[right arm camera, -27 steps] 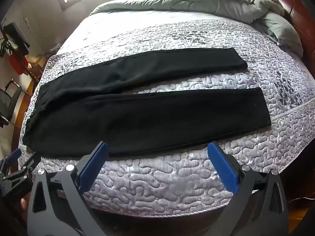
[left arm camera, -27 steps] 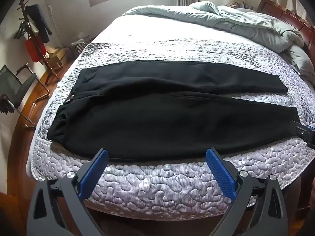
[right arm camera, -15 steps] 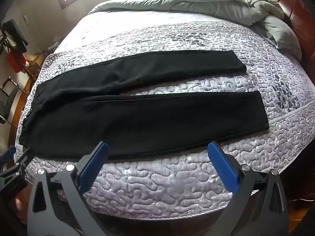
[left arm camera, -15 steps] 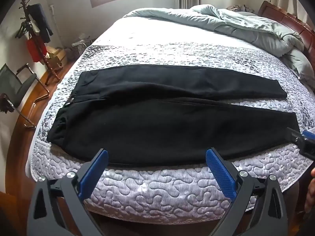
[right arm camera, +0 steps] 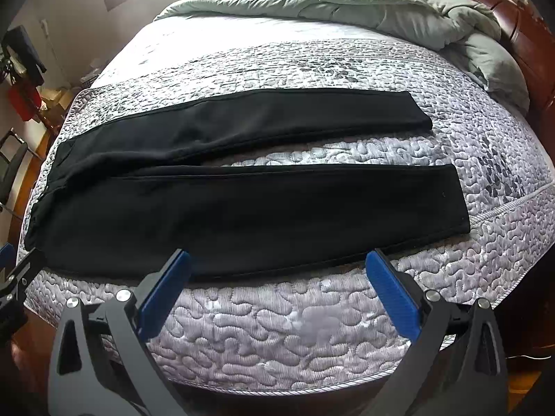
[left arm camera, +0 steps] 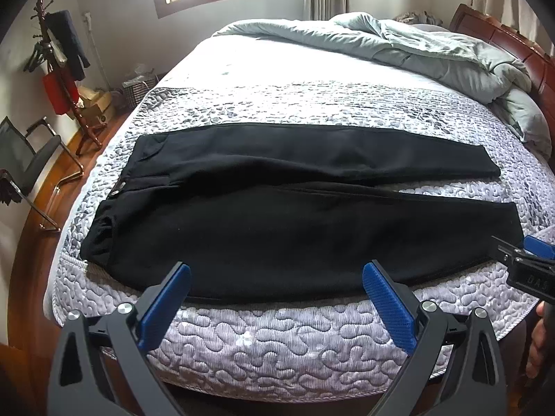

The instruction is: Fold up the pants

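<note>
Black pants (left arm camera: 295,228) lie flat across the near part of the bed, waistband at the left, both legs running right with a narrow gap between them; they also show in the right wrist view (right arm camera: 242,215). My left gripper (left arm camera: 275,277) is open and empty, just in front of the near leg's edge toward the waist end. My right gripper (right arm camera: 277,267) is open and empty, in front of the near leg toward the cuff. The right gripper shows at the left view's right edge (left arm camera: 527,267).
The bed has a grey quilted cover (left arm camera: 277,343). A crumpled grey-green duvet (left arm camera: 433,52) lies at the far right by a wooden headboard (right arm camera: 520,17). A coat stand (left arm camera: 59,66), a chair (left arm camera: 27,159) and a basket stand on the floor at the left.
Both grippers have shifted slightly relative to the bed, the view tilting up a little. Both stay open and the pants have not moved.
</note>
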### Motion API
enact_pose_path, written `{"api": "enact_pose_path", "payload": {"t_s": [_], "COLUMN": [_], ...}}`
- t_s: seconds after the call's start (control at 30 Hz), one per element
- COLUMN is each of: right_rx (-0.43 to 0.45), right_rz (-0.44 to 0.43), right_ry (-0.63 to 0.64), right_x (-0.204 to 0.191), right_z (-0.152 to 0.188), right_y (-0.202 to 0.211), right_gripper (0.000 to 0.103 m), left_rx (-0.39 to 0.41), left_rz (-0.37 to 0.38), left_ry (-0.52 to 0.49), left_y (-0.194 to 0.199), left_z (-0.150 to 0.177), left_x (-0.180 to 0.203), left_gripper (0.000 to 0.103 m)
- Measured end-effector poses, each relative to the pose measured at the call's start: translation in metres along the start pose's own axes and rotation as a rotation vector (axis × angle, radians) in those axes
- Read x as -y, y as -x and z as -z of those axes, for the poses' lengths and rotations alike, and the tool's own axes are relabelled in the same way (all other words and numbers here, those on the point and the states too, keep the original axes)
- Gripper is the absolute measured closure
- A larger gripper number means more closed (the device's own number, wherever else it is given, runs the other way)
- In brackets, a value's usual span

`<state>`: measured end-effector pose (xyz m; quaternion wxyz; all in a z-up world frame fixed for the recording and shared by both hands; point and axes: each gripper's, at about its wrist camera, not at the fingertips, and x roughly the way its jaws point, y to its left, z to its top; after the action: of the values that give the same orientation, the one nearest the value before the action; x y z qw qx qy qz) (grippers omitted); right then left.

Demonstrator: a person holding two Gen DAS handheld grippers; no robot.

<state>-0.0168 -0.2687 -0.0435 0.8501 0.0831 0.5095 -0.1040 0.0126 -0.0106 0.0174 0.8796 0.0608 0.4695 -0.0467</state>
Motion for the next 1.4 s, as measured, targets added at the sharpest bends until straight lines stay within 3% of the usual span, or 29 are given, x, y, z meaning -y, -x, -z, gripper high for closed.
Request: {"api": "enact_pose_path", "payload": {"t_s": [1.4], "right_rx": [0.000], "right_rz": [-0.019], "right_ry": [0.013], "right_x": [0.0028], "right_z": [0.0003], "right_y": [-0.0022], "right_gripper": [0.003], "left_rx": [0.004], "left_rz": [-0.022], "left_ry": [-0.021], "left_y": [-0.0002], "left_z": [-0.0058], "left_x": [0.0079], "left_gripper": [0.004]}}
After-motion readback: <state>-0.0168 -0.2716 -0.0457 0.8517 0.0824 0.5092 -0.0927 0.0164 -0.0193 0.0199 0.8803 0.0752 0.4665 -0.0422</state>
